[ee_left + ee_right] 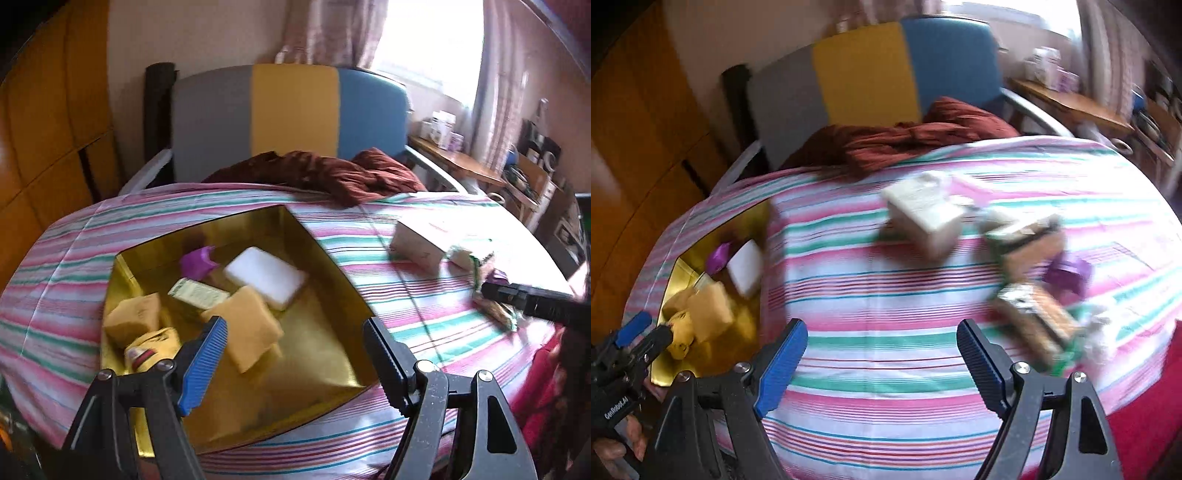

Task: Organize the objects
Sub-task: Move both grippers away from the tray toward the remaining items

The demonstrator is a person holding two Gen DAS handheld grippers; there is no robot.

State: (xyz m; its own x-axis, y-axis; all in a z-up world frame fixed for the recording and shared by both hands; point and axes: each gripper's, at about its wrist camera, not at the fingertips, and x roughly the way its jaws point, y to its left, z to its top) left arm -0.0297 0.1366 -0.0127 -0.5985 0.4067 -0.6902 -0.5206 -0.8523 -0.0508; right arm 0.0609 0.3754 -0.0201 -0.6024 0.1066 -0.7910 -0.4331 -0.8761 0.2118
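Nearest the lens in the left wrist view, the left tool (295, 328) hangs with its fingers spread and nothing between them, poised over the near edge of the gold box (332, 254). It looks idle above the box, probably because the box is where sorted things go. The box sits on the striped cloth (388, 295) that covers the table, toward its left side. Inside lie a white block (266, 282), a purple piece (197, 262), a small green carton (203, 293), two yellow sponges, the larger (247, 332) in the middle and the other (133, 321) against the left wall, and a yellow packet (151, 350) in the near left corner. They lie loosely, touching or overlapping, as if dropped in, not arranged.

The right tool (882, 343) is also spread and empty, held above bare cloth between the box and the things not yet sorted. Those sit toward the right of the table: a white box (923, 218), a brown and green packet (1027, 236), a purple object (1069, 275) and a patterned packet (1034, 321). Motion blur hides their details. My judgement is that the right tool is placed to reach this group next, being on that side, with the patterned packet the closest pick. A crumpled brown cloth (325, 173) lies at the table's far edge, apart from both groups.
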